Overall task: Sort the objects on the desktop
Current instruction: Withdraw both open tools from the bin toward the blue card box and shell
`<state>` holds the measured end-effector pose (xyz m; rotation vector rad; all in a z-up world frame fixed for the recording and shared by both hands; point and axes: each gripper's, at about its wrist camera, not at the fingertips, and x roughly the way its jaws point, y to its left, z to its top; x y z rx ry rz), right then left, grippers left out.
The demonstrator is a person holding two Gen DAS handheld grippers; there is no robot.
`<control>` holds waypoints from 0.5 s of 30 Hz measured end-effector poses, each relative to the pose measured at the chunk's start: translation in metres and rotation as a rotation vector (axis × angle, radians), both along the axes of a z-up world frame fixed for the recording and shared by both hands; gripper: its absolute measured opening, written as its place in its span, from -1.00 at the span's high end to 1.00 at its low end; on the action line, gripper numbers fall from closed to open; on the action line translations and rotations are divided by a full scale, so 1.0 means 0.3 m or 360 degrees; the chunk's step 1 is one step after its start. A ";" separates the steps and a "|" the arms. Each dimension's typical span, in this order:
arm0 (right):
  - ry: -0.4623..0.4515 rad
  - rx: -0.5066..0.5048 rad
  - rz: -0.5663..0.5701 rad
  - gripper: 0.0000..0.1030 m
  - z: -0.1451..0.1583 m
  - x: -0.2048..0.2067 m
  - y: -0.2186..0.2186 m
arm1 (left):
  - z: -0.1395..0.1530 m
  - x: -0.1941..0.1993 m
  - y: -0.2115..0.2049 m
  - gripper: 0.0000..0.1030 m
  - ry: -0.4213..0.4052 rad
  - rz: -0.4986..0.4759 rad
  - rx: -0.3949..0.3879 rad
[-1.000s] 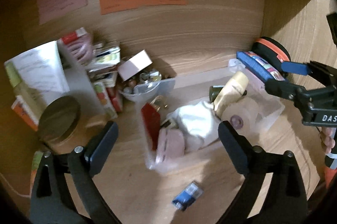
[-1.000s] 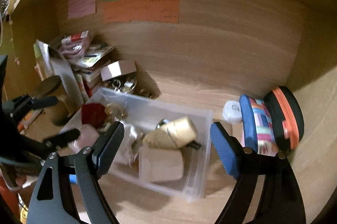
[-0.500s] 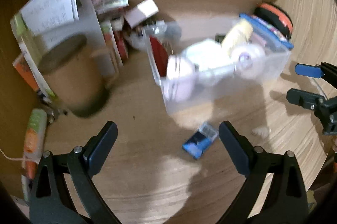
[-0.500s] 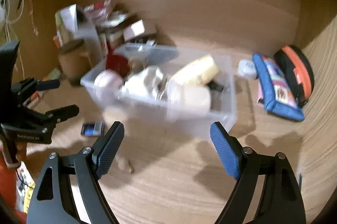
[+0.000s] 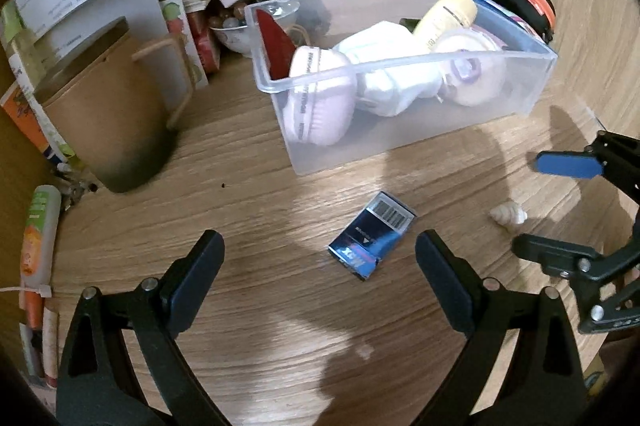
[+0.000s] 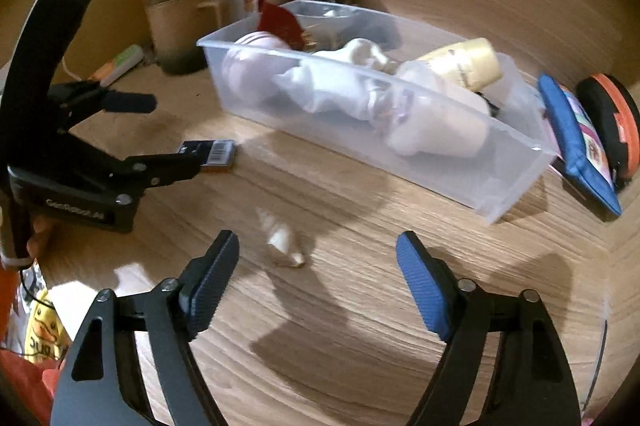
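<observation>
Change: both tongs have pulled back from the clear bin (image 5: 400, 65) toward the table's (image 5: 280, 346) front | left tongs (image 5: 318, 266) apart over blue packet (image 5: 372, 241) | right tongs (image 6: 318, 278) apart near seashell (image 6: 282, 242) | judged: loose items next.

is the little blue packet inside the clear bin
No, the blue packet lies flat on the wooden desk, in front of the clear bin.
</observation>
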<state>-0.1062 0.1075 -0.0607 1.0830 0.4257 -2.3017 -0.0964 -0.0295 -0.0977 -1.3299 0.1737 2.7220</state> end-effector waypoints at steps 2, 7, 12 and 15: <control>-0.0027 0.0019 0.0022 -0.18 -0.012 -0.005 -0.012 | 0.000 0.000 0.007 -0.90 -0.0003 -0.0028 0.0009; -0.0053 0.0028 0.0081 0.09 -0.024 0.003 -0.027 | -0.007 -0.014 0.008 -0.53 -0.0036 -0.0062 0.0049; -0.0067 0.0004 0.0104 0.16 -0.025 0.003 -0.031 | -0.015 -0.022 0.011 -0.37 -0.0066 -0.0080 0.0065; -0.0075 -0.0014 0.0117 0.24 -0.027 0.005 -0.033 | -0.013 -0.016 0.017 -0.25 -0.0060 -0.0110 0.0072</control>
